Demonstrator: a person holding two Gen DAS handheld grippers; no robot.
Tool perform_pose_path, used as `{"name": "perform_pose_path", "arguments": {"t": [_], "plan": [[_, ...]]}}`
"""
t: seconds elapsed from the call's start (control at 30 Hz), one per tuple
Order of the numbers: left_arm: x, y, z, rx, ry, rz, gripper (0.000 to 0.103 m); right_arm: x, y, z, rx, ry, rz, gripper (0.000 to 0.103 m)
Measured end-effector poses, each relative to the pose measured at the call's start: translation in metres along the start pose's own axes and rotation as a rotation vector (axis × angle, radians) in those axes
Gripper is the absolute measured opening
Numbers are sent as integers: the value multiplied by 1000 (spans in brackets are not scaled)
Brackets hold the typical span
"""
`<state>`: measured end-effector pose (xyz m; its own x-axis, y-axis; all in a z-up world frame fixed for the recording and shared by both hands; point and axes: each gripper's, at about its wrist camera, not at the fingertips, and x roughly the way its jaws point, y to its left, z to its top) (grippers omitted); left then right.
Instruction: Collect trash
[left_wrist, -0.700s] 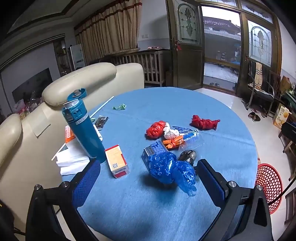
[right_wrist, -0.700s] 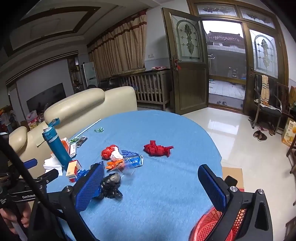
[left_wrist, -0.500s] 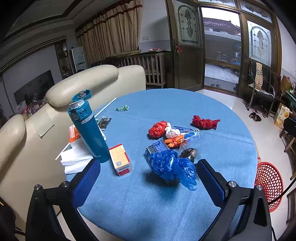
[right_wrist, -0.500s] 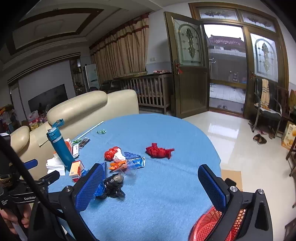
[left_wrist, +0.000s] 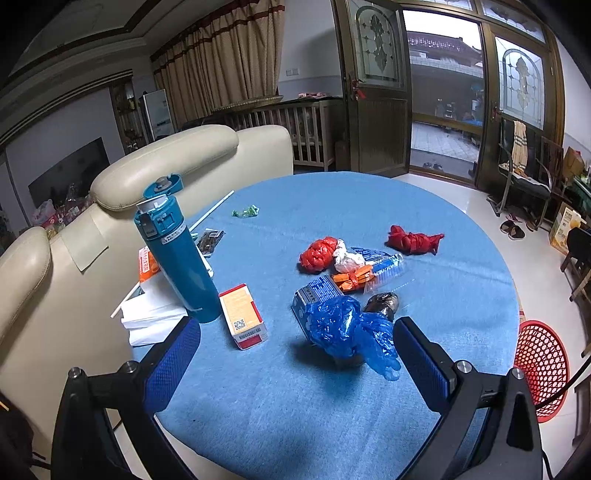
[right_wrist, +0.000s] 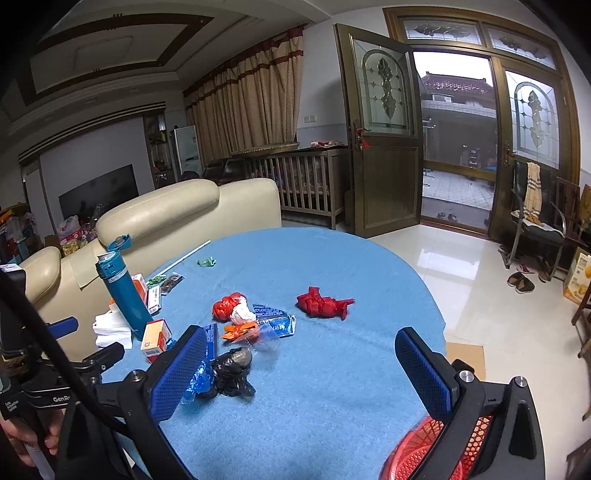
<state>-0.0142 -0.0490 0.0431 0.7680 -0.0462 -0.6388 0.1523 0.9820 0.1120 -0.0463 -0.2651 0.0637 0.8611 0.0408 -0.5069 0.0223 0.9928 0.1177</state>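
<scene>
Since the earlier frames both of my views have pulled back a little from the round blue desk (left_wrist: 369, 206), so the litter sits slightly farther off; nothing on the cloth itself has shifted. I have the left gripper (left_wrist: 295, 354) with its jaws spread fully wide and holding nothing, and the right gripper (right_wrist: 299, 367) likewise wide apart and empty. Nearest my left jaws lies a crumpled blue plastic bag (left_wrist: 347, 328), touching a blue carton (left_wrist: 314, 295) and a dark wad (left_wrist: 382, 302). Just to the left stand an orange box (left_wrist: 242, 315) and an upright teal bottle (left_wrist: 181, 254), with white tissues (left_wrist: 147, 317) beside it. Farther on I see a cluster of a red wad (left_wrist: 317, 254), white paper (left_wrist: 345, 258), an orange wrapper (left_wrist: 351, 278) and a clear blue wrapper (left_wrist: 384, 264). Beyond that a red bag (left_wrist: 413, 238) lies apart, and a small green wrapper (left_wrist: 245, 211) near the far-left edge. On the floor to the right stands a red basket (left_wrist: 541, 363).
</scene>
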Motion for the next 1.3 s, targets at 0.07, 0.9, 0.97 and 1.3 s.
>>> {"name": "perform_pose_path", "arguments": {"t": [0.07, 0.9, 0.97, 1.3], "plan": [[2, -2, 0, 3, 4, 1, 103, 3, -1, 1, 0, 2, -2, 103], [3, -13, 2, 35, 14, 2, 103, 8, -8, -3, 7, 29, -12, 103], [6, -14, 2, 35, 18, 2, 103, 11, -9, -3, 9, 38, -15, 103], [29, -19, 7, 54, 54, -4, 103, 44, -20, 2, 2, 59, -28, 103]]}}
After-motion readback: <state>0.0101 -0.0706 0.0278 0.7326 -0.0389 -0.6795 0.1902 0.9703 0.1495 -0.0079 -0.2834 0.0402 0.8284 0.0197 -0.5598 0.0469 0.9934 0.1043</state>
